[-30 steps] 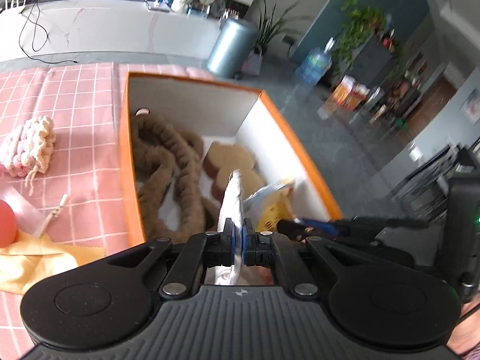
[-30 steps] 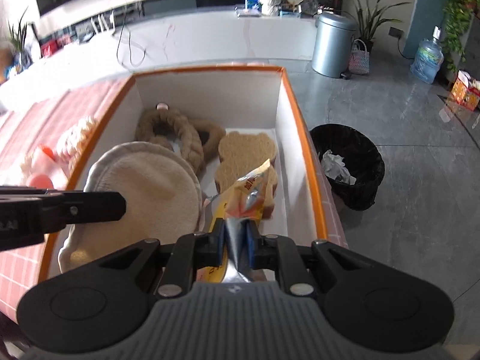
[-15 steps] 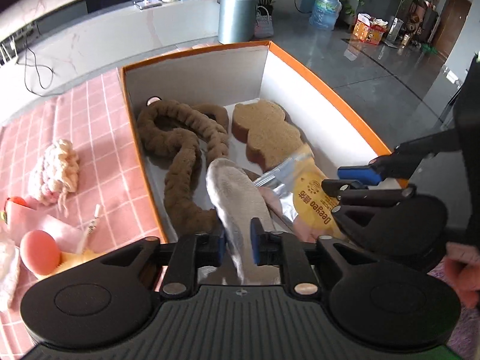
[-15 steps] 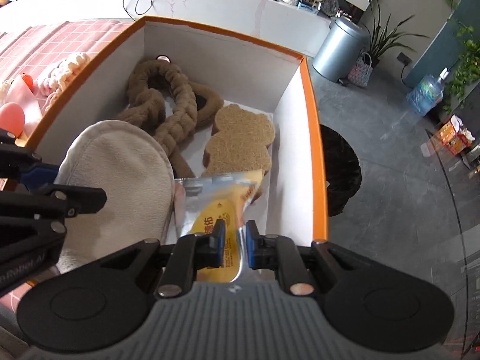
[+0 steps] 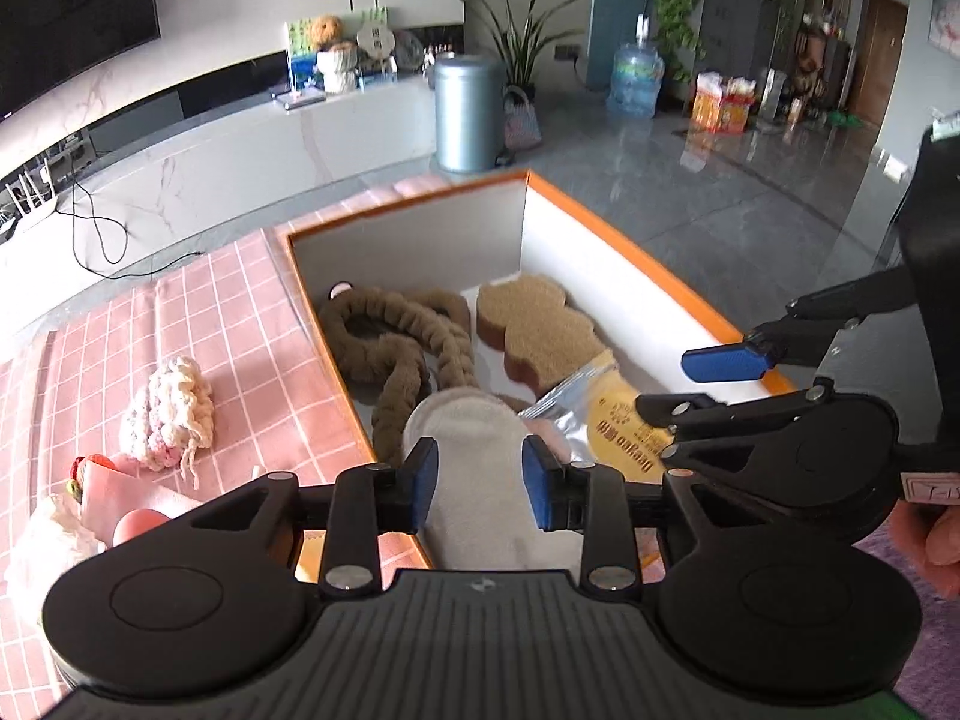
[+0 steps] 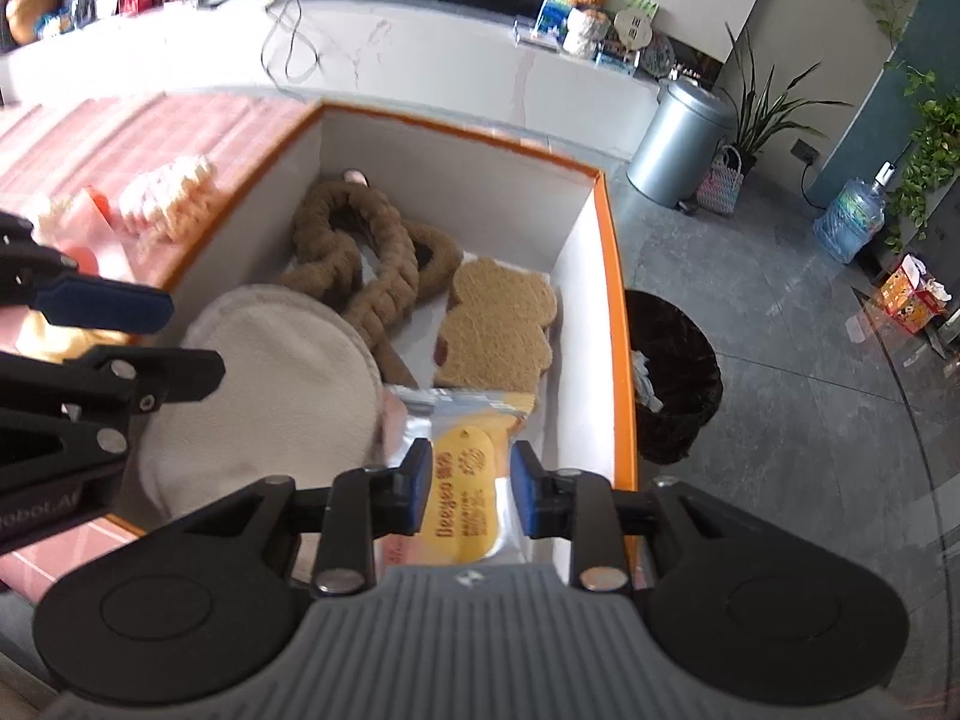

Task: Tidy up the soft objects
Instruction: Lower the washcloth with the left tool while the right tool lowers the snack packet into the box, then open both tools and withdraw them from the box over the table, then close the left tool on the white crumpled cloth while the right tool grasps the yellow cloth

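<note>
Cream pad (image 5: 474, 456) between left gripper (image 5: 477, 476) jaws

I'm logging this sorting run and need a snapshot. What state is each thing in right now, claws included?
Left claw: open, jaws just opened, cream pad between them, not pinched.
Right claw: open, jaws just opened, over the snack packet.
Cream pad: lying in the box.
Snack packet: sealed, lying in the box.
Brown braided rope: coiled in the box.
Bear-shaped sponge: flat in the box.
Orange box: open-topped.
Knitted bundle: outside, on the tablecloth.
</note>
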The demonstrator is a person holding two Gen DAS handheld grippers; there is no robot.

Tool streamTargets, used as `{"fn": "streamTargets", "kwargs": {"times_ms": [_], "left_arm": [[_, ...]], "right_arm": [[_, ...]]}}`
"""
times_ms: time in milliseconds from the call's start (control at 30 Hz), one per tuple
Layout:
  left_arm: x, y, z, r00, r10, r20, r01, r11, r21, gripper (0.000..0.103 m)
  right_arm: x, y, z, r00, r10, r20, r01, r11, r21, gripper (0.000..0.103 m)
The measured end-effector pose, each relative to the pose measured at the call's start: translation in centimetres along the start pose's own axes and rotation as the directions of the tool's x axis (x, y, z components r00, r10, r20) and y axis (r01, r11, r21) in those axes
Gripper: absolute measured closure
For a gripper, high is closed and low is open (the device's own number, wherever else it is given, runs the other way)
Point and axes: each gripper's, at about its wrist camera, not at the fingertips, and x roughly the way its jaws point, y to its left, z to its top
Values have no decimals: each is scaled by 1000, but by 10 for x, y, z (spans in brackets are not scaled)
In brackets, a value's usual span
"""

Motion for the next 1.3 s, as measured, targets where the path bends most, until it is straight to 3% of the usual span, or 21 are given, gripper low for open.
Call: {"fn": "streamTargets", "kwargs": {"times_ms": [233, 333, 500, 600, 800, 1000, 1200, 1300], "left_arm": [[-34, 18, -7, 991, -13, 136, 19, 999, -39, 66], [-48, 29, -15, 979, 11, 205, 5, 997, -77, 66], [-67, 52, -28, 965, 56, 256, -27, 993, -114, 66], [-79, 70, -43, 947, 111, 301, -75, 989, -129, 64], [-92, 114, -74, 944, 222, 244, -162, 957, -241, 56], [-87, 164, -106, 973, 146, 180, -79, 939, -335, 56], [-78, 187, -137, 980, 135, 147, -74, 930, -359, 56], [-70, 196, -144, 980, 161, 116, -109, 927, -359, 53]], "right_arm": [[-34, 17, -3, 989, 27, 143, -35, 998, 52, 41], [-49, 26, -6, 972, 33, 233, -53, 995, 83, 40], [-66, 49, -2, 949, 72, 306, -105, 990, 93, 40], [-72, 68, 2, 938, 90, 335, -125, 988, 86, 40], [-64, 106, 10, 925, 194, 327, -236, 967, 94, 39], [-42, 151, 16, 920, 263, 291, -298, 951, 80, 40], [-14, 183, 15, 932, 280, 229, -300, 952, 61, 40], [6, 190, 16, 941, 286, 180, -302, 951, 69, 38]]}}
